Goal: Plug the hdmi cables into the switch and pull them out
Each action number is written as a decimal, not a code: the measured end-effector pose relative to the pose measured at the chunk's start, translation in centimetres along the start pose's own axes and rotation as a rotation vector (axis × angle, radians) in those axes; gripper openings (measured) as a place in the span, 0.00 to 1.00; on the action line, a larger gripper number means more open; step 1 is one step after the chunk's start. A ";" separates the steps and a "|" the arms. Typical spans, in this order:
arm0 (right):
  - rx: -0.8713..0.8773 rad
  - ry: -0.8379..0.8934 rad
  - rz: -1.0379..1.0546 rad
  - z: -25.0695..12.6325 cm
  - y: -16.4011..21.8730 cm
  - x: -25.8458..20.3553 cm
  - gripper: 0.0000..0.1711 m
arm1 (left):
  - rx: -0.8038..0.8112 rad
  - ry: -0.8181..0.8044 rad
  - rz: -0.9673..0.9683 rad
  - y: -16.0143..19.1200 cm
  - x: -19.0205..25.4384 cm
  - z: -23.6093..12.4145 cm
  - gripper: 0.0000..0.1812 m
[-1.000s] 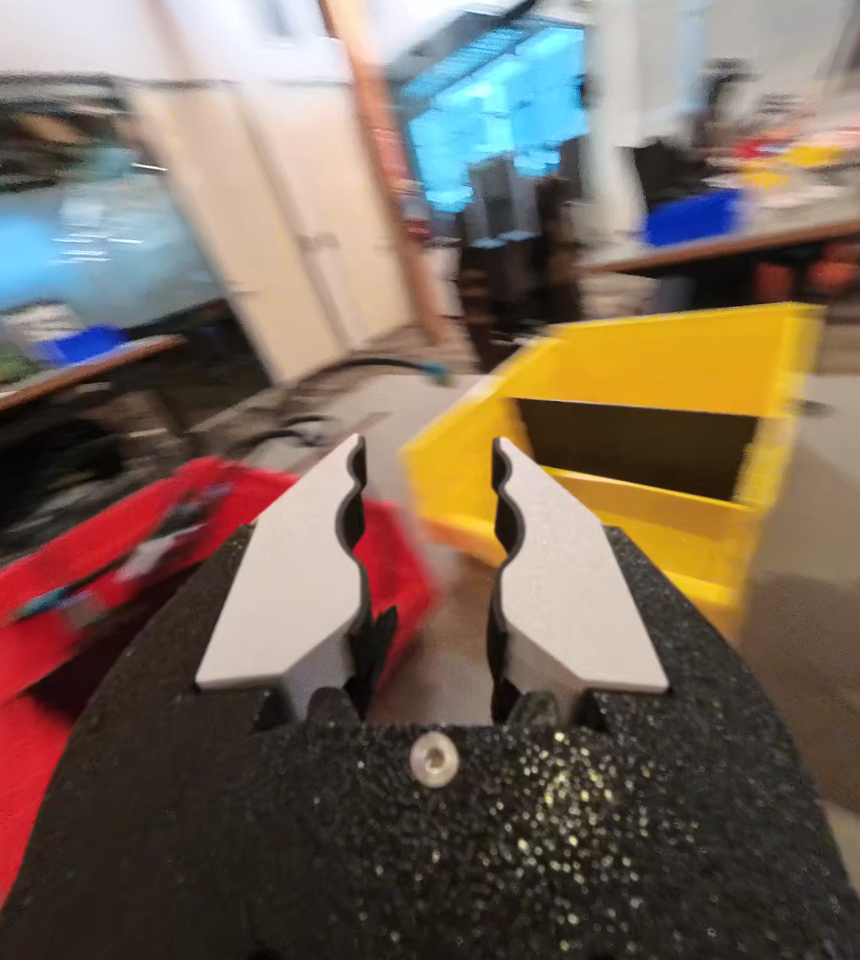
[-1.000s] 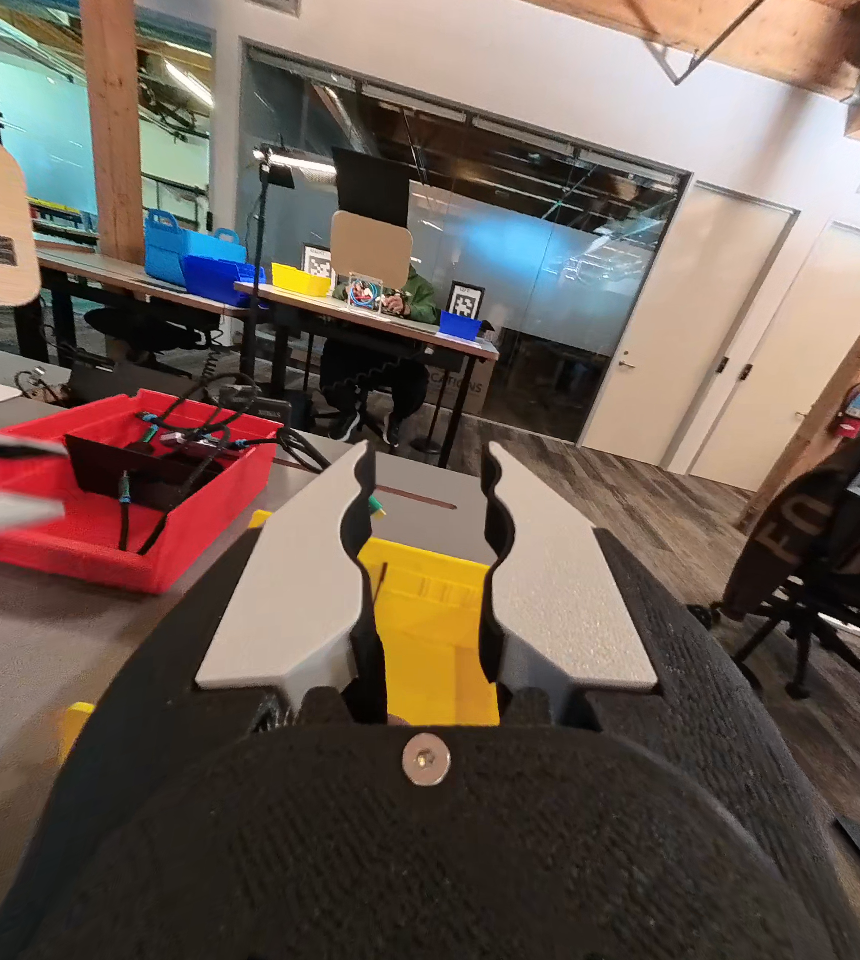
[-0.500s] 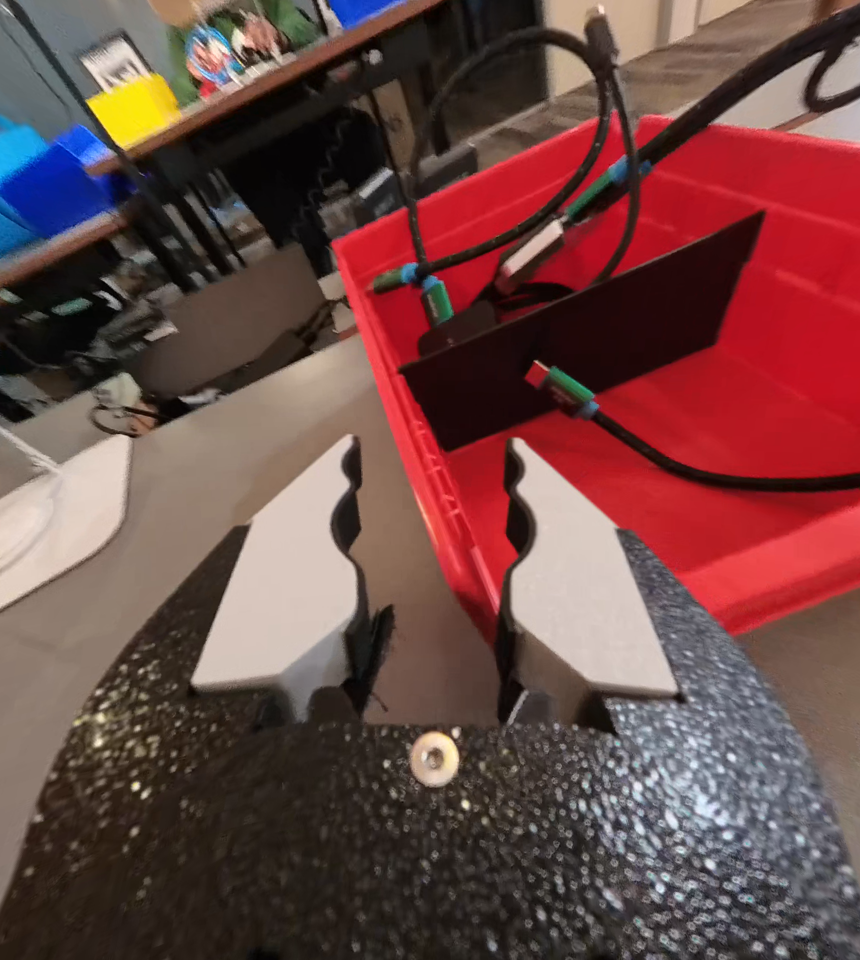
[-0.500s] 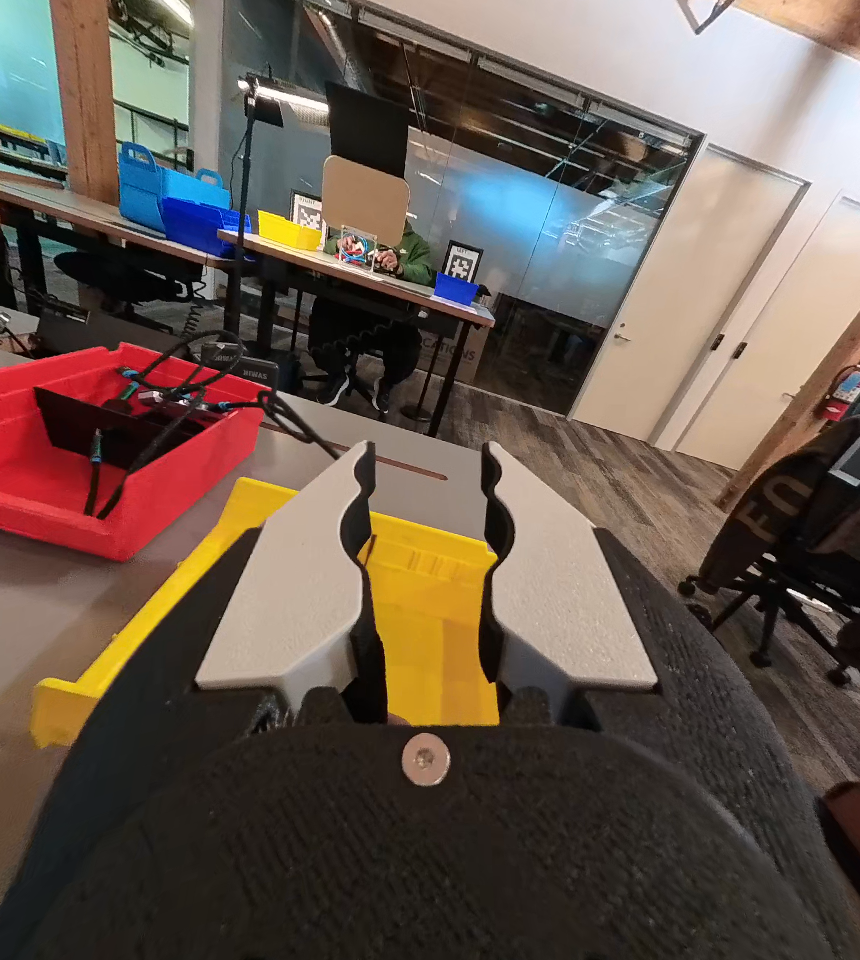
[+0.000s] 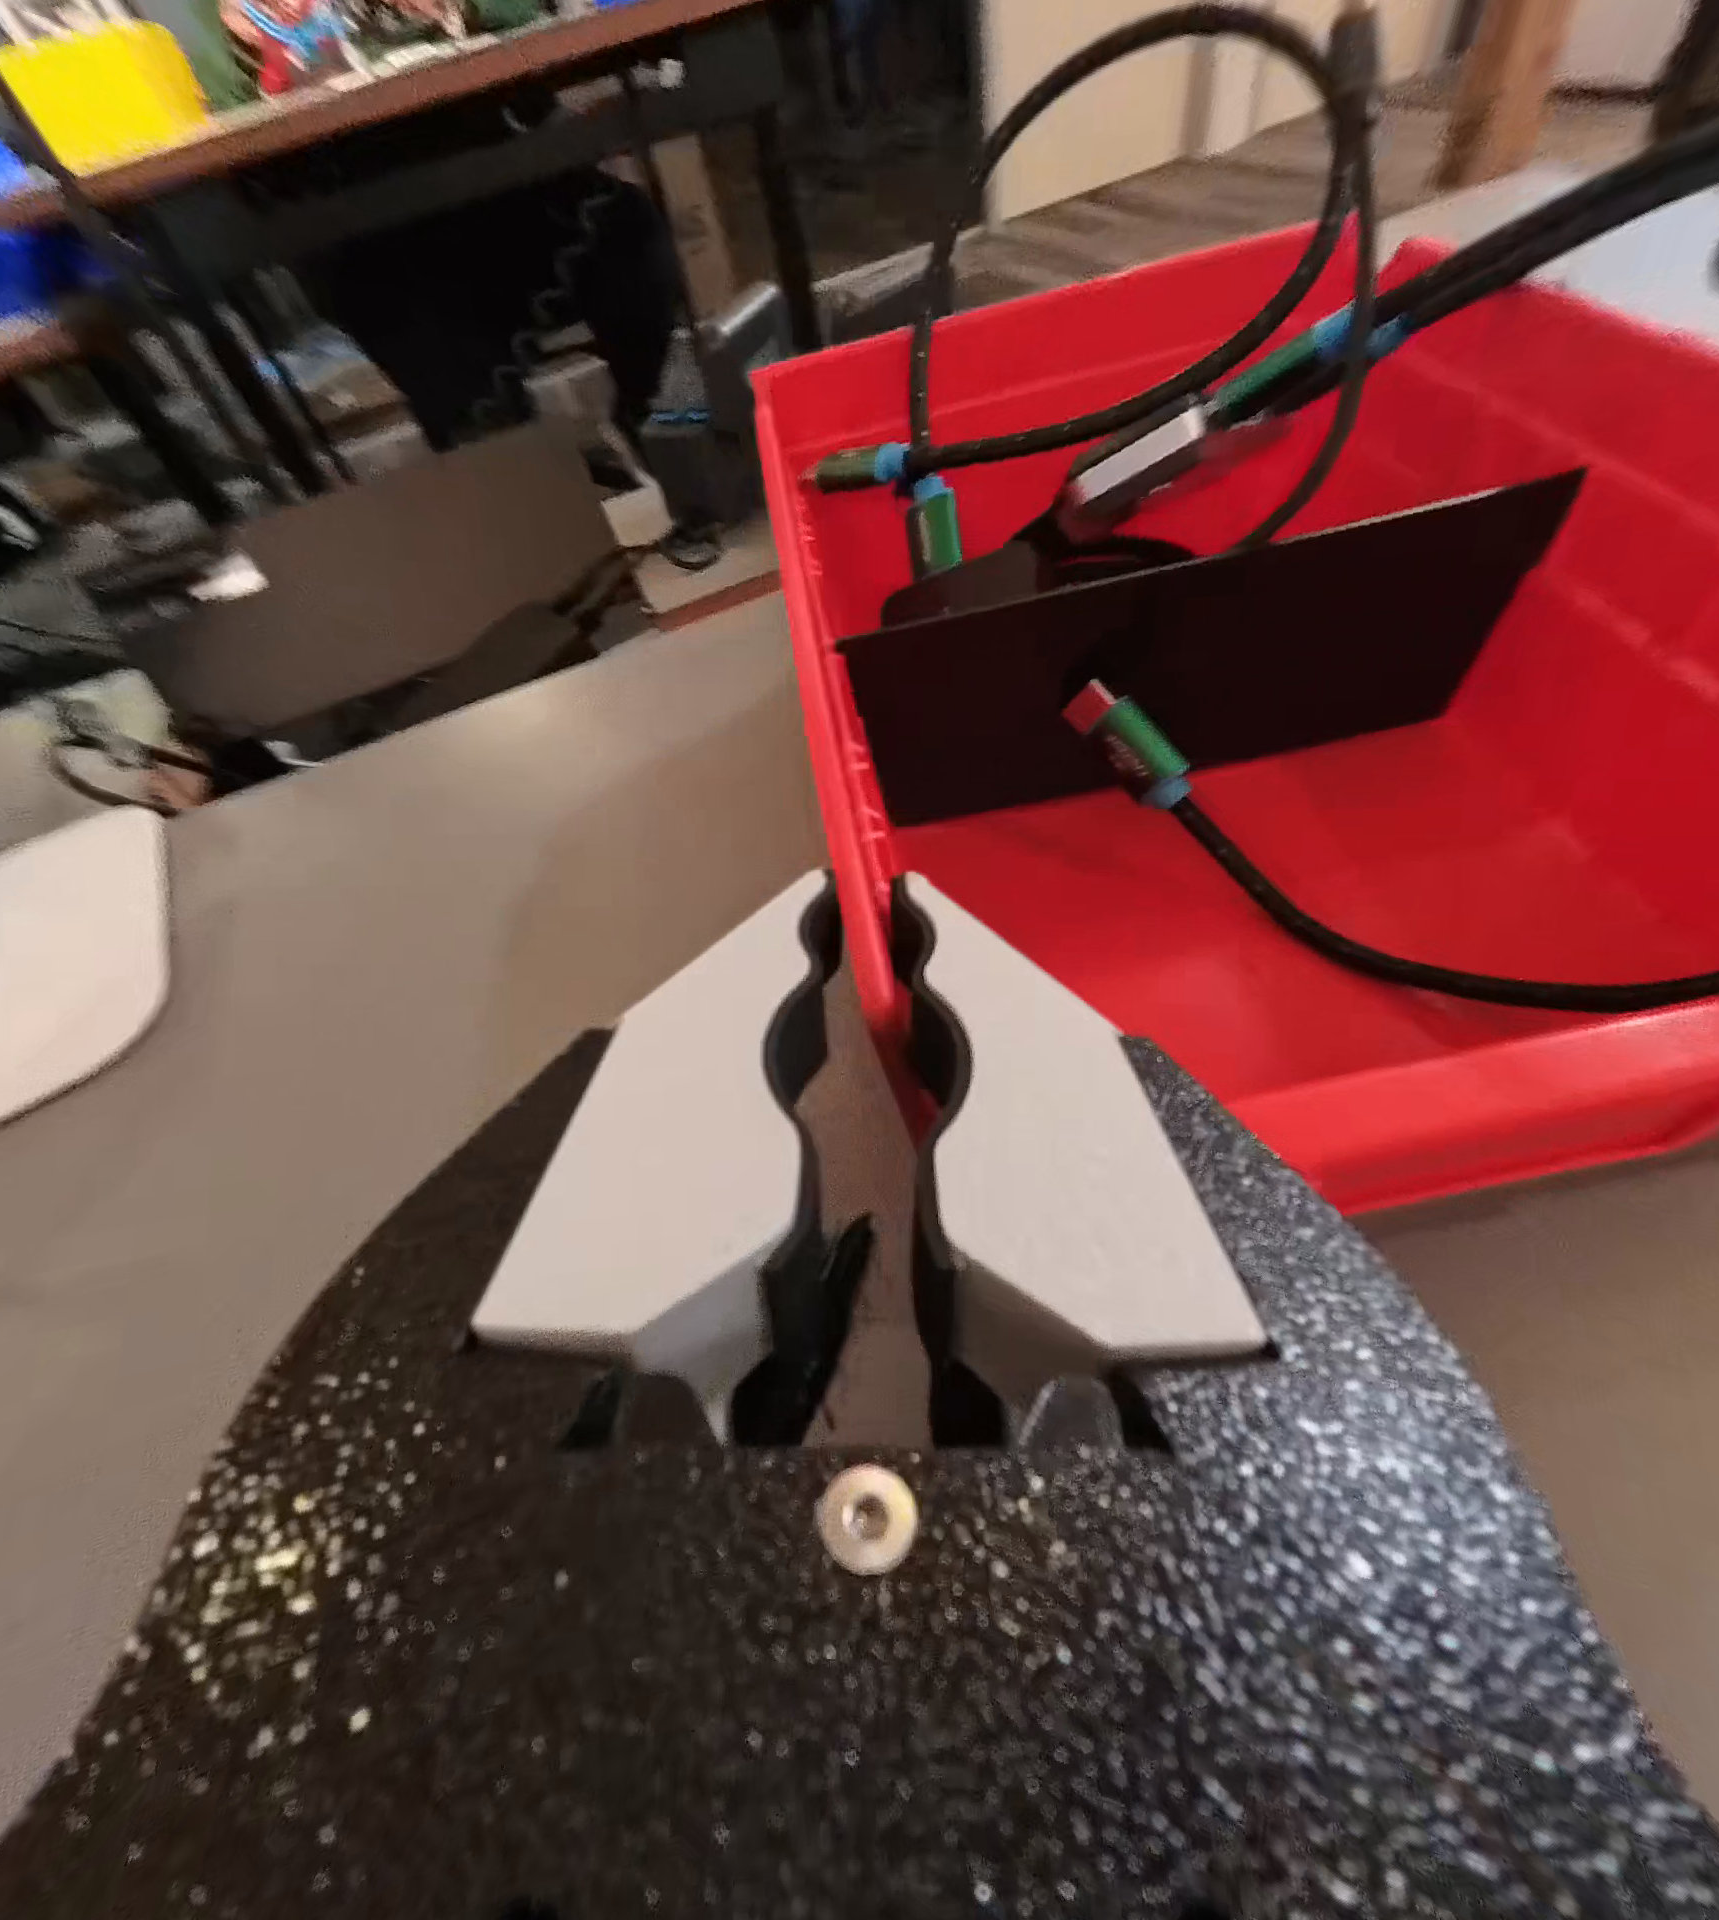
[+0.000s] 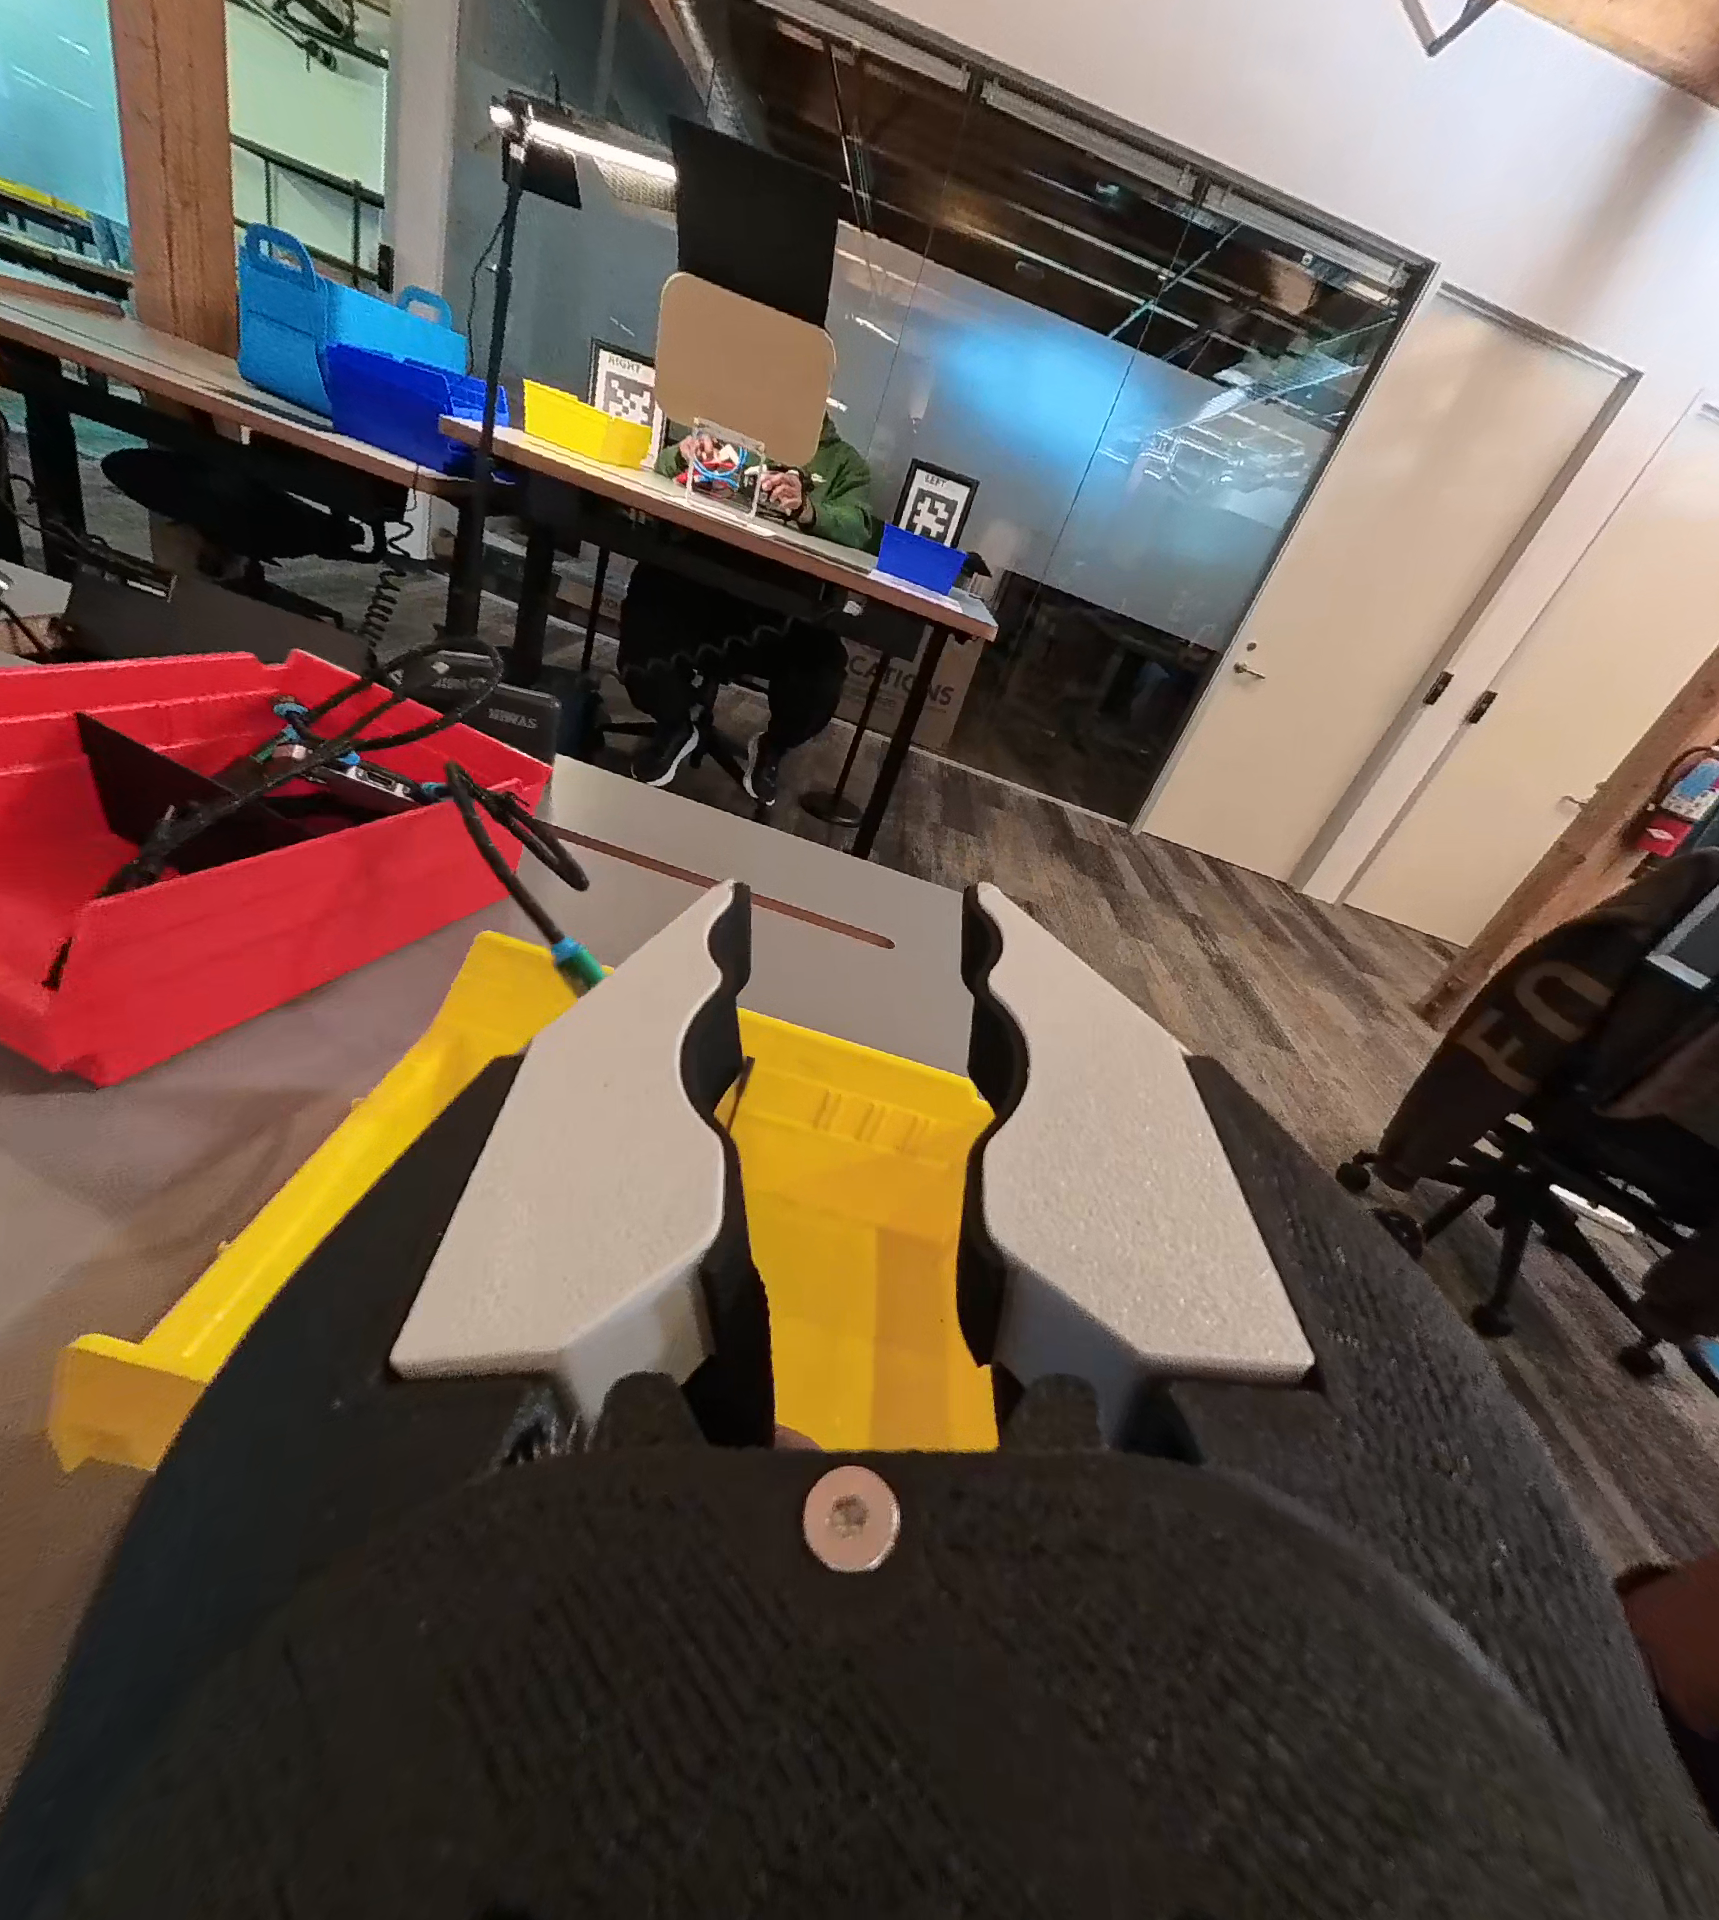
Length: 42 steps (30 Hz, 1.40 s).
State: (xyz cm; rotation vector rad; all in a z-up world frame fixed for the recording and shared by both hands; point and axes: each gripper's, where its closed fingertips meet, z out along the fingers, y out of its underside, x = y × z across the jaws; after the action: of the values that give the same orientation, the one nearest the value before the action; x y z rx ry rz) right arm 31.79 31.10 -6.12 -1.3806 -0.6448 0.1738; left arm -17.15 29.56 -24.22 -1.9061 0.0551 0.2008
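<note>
A red bin (image 5: pixel 1457 1101) stands on the grey table, split by a black divider (image 5: pixel 1250 665). Black braided HDMI cables with green plugs lie in it; one plug (image 5: pixel 1130 743) rests in front of the divider. A dark switch box (image 5: pixel 980 582) sits behind the divider, partly hidden. My left gripper (image 5: pixel 865 894) is shut on the bin's left wall near its front corner. My right gripper (image 6: pixel 855 904) is open and empty above a yellow bin (image 6: pixel 865 1122). The red bin (image 6: pixel 211 935) also shows in the right wrist view, where a loose cable end (image 6: pixel 580 961) hangs by the yellow bin's rim.
A white flat object (image 5: pixel 24 966) lies on the table left of the red bin. The table's far edge is just beyond both bins. A person sits at a far desk (image 6: pixel 813 488). An office chair (image 6: pixel 1561 1091) stands on the floor to the right. There is about 50 centimetres between the tips of the two grippers.
My left gripper swung from the yellow bin to the red bin, then closed on its left wall. My right gripper stayed open over the yellow bin and shifted only slightly.
</note>
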 end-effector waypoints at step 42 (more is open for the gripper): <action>-0.068 -0.065 -0.088 1.4 0.5 -2.6 0.23 | 0.224 -0.682 -0.035 5.3 -15.3 -26.1 0.19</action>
State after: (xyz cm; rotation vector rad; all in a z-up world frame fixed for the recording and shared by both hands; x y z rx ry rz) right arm 29.05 31.20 -7.38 -1.4134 -0.7705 0.1280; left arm -30.03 2.30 -18.07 -1.5312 -0.3979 0.7750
